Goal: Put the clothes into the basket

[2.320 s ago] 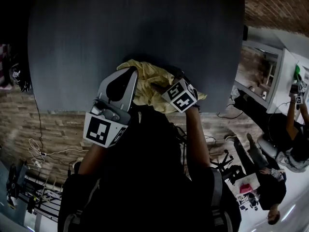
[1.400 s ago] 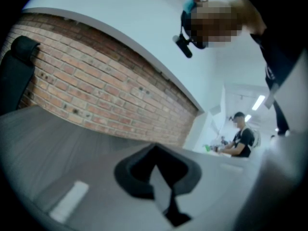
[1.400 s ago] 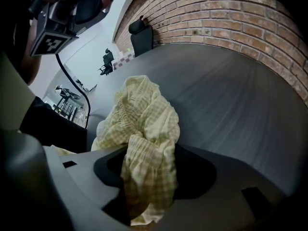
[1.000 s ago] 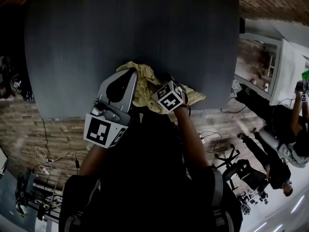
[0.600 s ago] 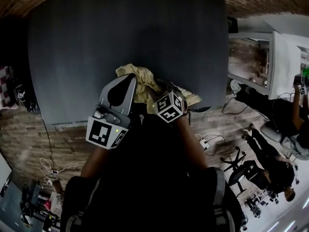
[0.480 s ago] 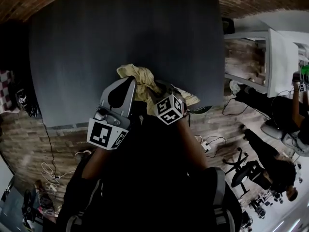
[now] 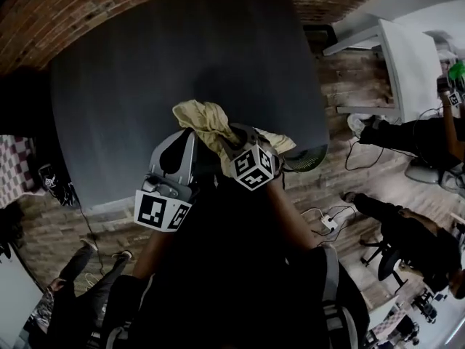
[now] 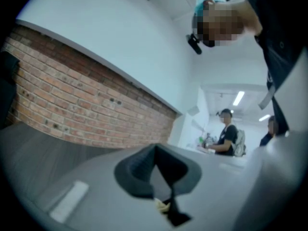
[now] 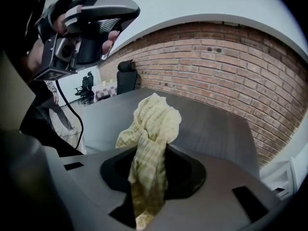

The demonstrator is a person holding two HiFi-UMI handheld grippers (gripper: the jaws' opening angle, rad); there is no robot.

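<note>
A pale yellow cloth [image 7: 207,121] hangs bunched from my right gripper [image 7: 232,147], above the near edge of the dark grey table [image 7: 145,64]. In the right gripper view the cloth [image 9: 154,121] runs down between the jaws of the right gripper [image 9: 149,153], which is shut on it, and a loose bunch stands above them. My left gripper [image 7: 187,138] is beside the cloth on the left, shut and pointing level. In its own view the left gripper [image 8: 155,150] shows only a yellow sliver low in the gap. No basket is clearly seen.
A brick wall [image 9: 226,66] runs behind the table. A dark rounded thing [image 7: 305,158] sits at the table's near right corner. A white desk [image 7: 414,49] and people [image 7: 429,133] are to the right. An office chair [image 9: 126,76] stands at the table's far end.
The right gripper has risen with the cloth, which went from a spread heap at the table's edge to a lifted bunch. The left gripper has risen too.
</note>
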